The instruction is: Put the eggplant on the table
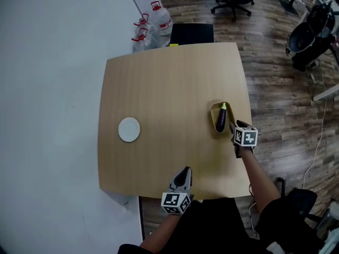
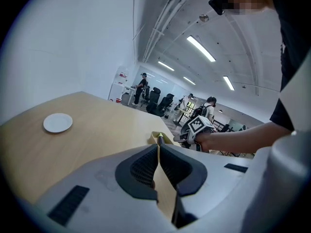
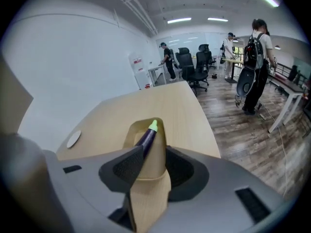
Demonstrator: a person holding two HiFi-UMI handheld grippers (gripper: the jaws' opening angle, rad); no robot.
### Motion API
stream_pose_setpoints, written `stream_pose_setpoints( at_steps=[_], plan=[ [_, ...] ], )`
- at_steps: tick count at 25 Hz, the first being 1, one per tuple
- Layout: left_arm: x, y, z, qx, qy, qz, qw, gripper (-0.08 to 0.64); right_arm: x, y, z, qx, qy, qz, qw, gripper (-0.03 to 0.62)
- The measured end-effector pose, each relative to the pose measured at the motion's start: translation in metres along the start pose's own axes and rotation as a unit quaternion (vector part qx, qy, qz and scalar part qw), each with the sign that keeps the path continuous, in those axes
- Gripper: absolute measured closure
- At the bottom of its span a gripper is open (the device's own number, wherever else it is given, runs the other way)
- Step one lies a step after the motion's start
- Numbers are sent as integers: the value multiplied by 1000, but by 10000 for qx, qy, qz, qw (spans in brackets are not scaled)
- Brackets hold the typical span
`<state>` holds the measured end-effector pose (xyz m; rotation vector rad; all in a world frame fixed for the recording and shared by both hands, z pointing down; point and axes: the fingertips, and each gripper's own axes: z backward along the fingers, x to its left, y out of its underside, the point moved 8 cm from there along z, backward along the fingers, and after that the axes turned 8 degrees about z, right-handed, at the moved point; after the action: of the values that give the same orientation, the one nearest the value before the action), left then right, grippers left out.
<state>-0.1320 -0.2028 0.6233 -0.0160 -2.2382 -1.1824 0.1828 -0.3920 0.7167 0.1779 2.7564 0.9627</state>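
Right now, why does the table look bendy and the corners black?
Head view: the wide lens bows the table edges outward. Left gripper view: a round picture with black corners; the ceiling lights glare white. Right gripper view: the same round frame; the eggplant looks sharp, evenly lit.

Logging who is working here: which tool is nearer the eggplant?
Right. The right tool, jaws open, is right beside the eggplant, at the near end of its dish. The left tool, shut, is far off at the front edge of the table.
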Motion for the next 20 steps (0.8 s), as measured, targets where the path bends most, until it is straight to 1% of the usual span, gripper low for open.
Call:
stream_pose_setpoints(
  at_steps=[4, 6, 8, 10, 12, 14, 15, 17, 20],
  plan=[
    [-8, 6, 25, -126, 140, -32, 9998, 537, 22, 5, 47, -389, -148, 119, 9991, 396],
    [-9, 11, 42, -191, 146, -61, 9997, 537, 39, 9, 73, -555, -247, 265, 9978, 399],
    [-9, 16, 62, -269, 132, -36, 9995, 537, 60, 17, 99, -678, -384, 405, 9961, 426],
    [-12, 20, 80, -368, 136, 16, 9992, 537, 79, 28, 125, -785, -506, 490, 9944, 428],
    [-15, 24, 97, -465, 162, 18, 9988, 537, 97, 40, 151, -899, -591, 515, 9929, 439],
    [-20, 29, 115, -555, 206, -60, 9982, 537, 117, 58, 177, -952, -654, 480, 9922, 458],
    [-24, 30, 125, -608, 235, -102, 9978, 537, 126, 68, 190, -946, -689, 460, 9921, 496],
    [-32, 31, 143, -719, 296, -130, 9969, 537, 143, 85, 216, -997, -759, 443, 9911, 523],
    [-41, 33, 167, -816, 325, -84, 9961, 537, 169, 107, 256, -1344, -880, 466, 9859, 531]
  ],
)
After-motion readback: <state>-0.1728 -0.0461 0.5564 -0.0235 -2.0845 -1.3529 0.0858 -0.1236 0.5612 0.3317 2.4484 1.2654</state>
